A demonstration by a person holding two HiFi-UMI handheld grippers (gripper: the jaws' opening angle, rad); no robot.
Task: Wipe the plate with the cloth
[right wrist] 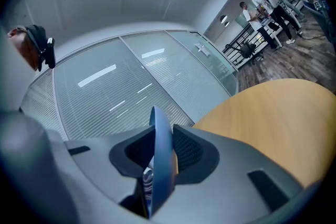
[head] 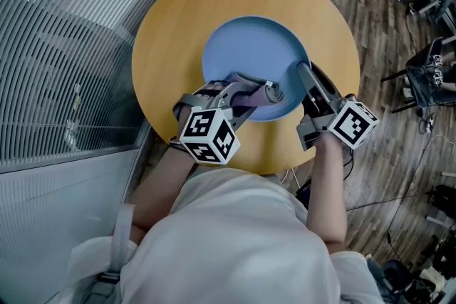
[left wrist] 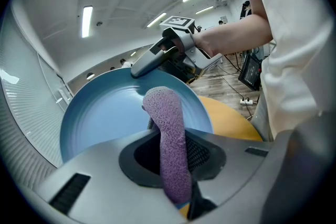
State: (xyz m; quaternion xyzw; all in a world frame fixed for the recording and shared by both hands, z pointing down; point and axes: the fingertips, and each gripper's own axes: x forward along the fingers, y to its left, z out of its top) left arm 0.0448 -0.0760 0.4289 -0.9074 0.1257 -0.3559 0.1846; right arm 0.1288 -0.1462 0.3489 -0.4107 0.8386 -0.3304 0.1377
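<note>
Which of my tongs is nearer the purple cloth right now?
Left. The left tongs are clamped on the cloth over the plate; the right tongs grip the plate's rim, apart from the cloth.

My blue plate (head: 249, 53), round and shallow, sits mid-table (head: 164, 46), its rim pinched in my right gripper (head: 305, 75). The purple cloth (head: 249, 97) (nubbly, rolled) is clamped in my left gripper (head: 271, 92) over the plate's near side.
</note>
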